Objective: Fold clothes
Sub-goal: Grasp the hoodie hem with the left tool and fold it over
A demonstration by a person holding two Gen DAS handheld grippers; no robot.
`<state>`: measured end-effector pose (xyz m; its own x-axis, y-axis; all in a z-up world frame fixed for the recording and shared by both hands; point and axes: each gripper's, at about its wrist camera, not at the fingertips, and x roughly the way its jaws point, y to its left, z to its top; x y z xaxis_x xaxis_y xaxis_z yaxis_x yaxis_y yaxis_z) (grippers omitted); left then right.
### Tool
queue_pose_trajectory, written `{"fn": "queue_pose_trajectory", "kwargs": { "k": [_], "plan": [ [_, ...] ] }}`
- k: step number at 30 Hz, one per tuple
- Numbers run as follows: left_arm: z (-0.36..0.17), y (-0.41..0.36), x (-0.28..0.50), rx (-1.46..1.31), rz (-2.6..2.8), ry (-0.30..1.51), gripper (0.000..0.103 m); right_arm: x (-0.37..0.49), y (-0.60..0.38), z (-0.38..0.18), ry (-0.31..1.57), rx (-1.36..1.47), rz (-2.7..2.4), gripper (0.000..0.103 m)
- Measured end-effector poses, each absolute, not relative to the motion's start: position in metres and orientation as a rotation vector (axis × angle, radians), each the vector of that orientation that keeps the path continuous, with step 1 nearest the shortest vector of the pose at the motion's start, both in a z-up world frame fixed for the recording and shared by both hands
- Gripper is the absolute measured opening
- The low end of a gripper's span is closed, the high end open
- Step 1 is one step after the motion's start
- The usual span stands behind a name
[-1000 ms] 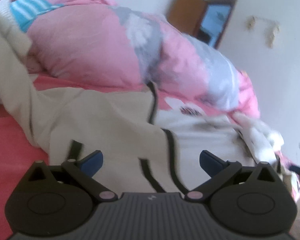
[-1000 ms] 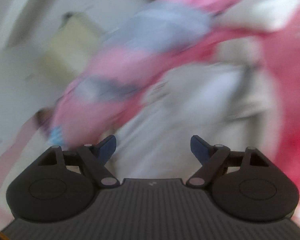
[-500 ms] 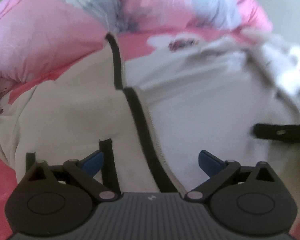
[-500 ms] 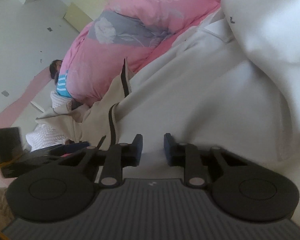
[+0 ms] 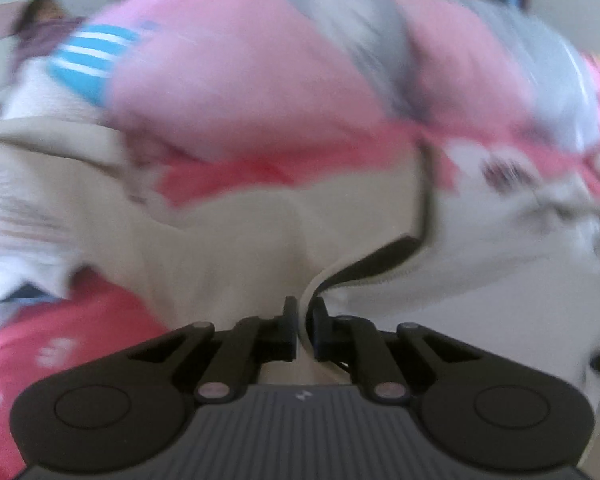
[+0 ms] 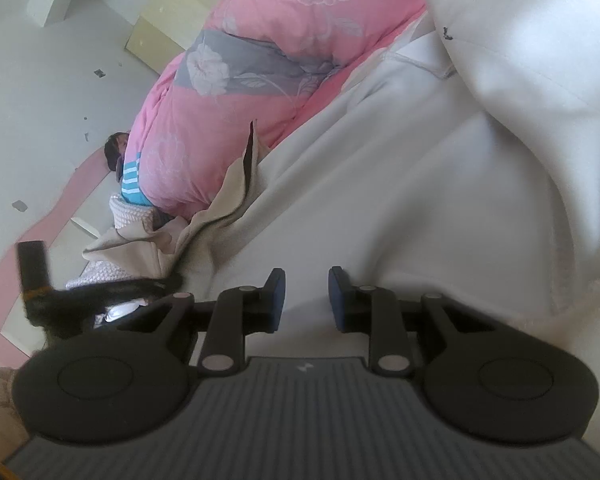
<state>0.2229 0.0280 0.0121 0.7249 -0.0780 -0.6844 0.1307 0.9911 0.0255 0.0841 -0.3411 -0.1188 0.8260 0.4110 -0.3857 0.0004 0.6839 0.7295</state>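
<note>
A: Pink bedding is filling the background in both views, with a rolled pink and grey quilt (image 5: 284, 76) lying behind the cream zip jacket (image 5: 236, 240) that is spreading across the red sheet (image 5: 60, 332).

B: Where is the left gripper (image 5: 302, 328) sitting?

A: It is pinching the jacket's front edge right beside the dark zipper (image 5: 380, 260). Its fingers are clamped nearly together, and a thin fold of cream cloth is showing between them. That view is blurring, so the finer detail is hard to read.

B: And the right gripper (image 6: 306, 300)?

A: It is pressing into the pale body of the jacket (image 6: 400, 200). Its blue pads (image 6: 277, 300) are standing partly apart with cloth bunching between them, so I am judging it to be gripping a thicker fold, though the contact itself is sitting low in the view.

B: How should the fold go?

A: I am thinking both grips need to be lifting together, keeping the cloth taut between them so the front panel is travelling as one flat sheet. The left pinch looks shallow and close to the zipper, so a jerk is risking a slip. The far sleeve is bunching near the quilt, so dragging is likely to be wrinkling it further.
</note>
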Motion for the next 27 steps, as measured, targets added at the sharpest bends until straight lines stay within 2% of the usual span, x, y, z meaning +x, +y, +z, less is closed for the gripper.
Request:
{"fn": "queue_pose_trajectory", "kwargs": {
  "k": [4, 8, 9, 12, 13, 14, 16, 18, 21, 27],
  "plan": [
    [0.022, 0.091, 0.223, -0.015, -0.007, 0.728, 0.007, 0.084, -0.340, -0.119, 0.563, 0.784, 0.240, 0.023],
    [-0.010, 0.149, 0.231, -0.085, 0.090, 0.797, 0.009, 0.085, -0.338, -0.119, 0.563, 0.773, 0.234, 0.023],
    [-0.023, 0.163, 0.234, -0.127, 0.092, 0.828, 0.012, 0.086, -0.338, -0.119, 0.562, 0.771, 0.232, 0.023],
    [-0.055, 0.194, 0.235, -0.239, 0.087, 0.875, 0.040, 0.086, -0.337, -0.119, 0.561, 0.765, 0.229, 0.023],
    [-0.059, 0.200, 0.230, -0.267, 0.074, 0.855, 0.042, 0.087, -0.337, -0.119, 0.561, 0.764, 0.228, 0.023],
    [-0.060, 0.204, 0.226, -0.284, 0.062, 0.840, 0.044, 0.087, -0.337, -0.119, 0.561, 0.762, 0.228, 0.023],
    [-0.055, 0.206, 0.219, -0.274, 0.067, 0.833, 0.063, 0.087, -0.337, -0.119, 0.560, 0.762, 0.228, 0.023],
    [-0.045, 0.209, 0.209, -0.248, 0.085, 0.824, 0.074, 0.087, -0.338, -0.119, 0.561, 0.762, 0.228, 0.023],
    [-0.027, 0.210, 0.185, -0.251, 0.053, 0.794, 0.076, 0.087, -0.338, -0.119, 0.563, 0.766, 0.229, 0.023],
    [-0.010, 0.155, 0.123, -0.279, -0.215, 0.766, 0.093, 0.087, -0.337, -0.118, 0.563, 0.767, 0.231, 0.023]
  ]
}}
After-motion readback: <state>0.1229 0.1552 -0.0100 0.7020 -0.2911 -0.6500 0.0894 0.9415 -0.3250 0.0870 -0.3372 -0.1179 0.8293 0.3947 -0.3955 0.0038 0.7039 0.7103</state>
